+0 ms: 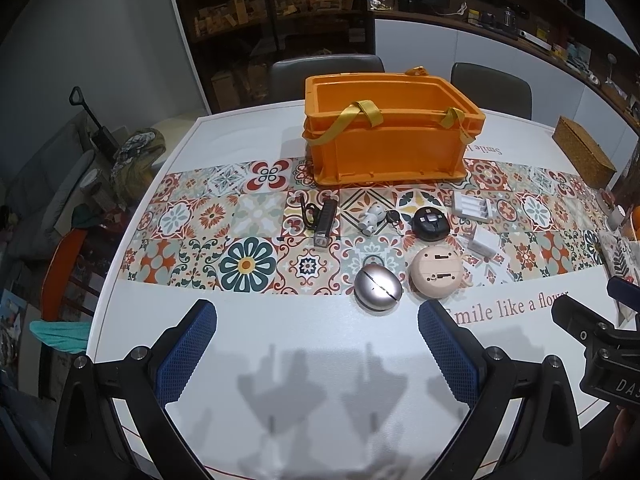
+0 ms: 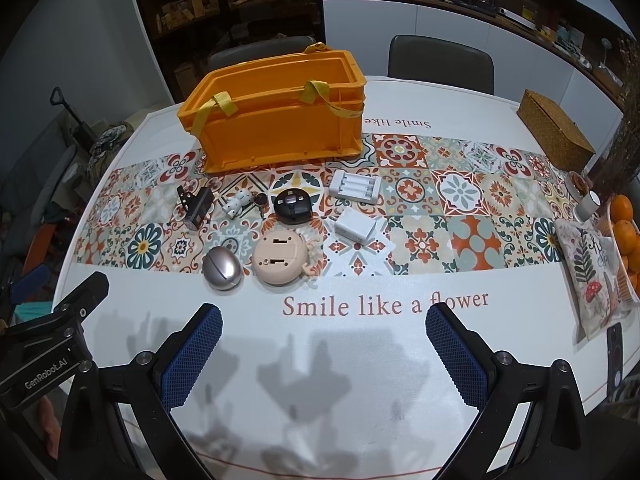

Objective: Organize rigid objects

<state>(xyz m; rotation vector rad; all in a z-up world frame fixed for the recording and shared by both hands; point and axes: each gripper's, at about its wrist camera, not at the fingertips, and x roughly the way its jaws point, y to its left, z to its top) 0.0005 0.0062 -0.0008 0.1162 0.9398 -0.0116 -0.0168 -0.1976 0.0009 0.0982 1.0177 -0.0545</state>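
The left gripper (image 1: 318, 354) hovers over the bare white near edge of the table (image 1: 320, 380), its blue-padded fingers spread wide apart with nothing between them. The right gripper (image 2: 324, 356) hangs beside it over the same near edge, fingers likewise wide apart and empty, just short of the printed "Smile like a flower" lettering (image 2: 384, 305).

Ahead of both, on the patterned tile strip across the table's middle, lie the small items. Nearest are a silver egg-shaped case (image 1: 378, 289) and, just beside it, a beige round device (image 1: 436, 275). Beyond these sit a black flashlight (image 1: 325, 222), a small white figurine (image 1: 373, 218), a black round device (image 1: 431, 222), a white battery charger (image 1: 471, 208) and a white adapter (image 1: 482, 243). Farther still, toward the table's far edge, stands the open orange crate (image 1: 384, 140) with yellow straps draped over its rim.

The right wrist view alone shows oranges (image 2: 625, 224) and a printed cushion (image 2: 592, 276) at the table's right edge; a wicker box (image 2: 554, 130) at the far right corner appears in both views. The left view alone shows floor clutter past the table's left edge.
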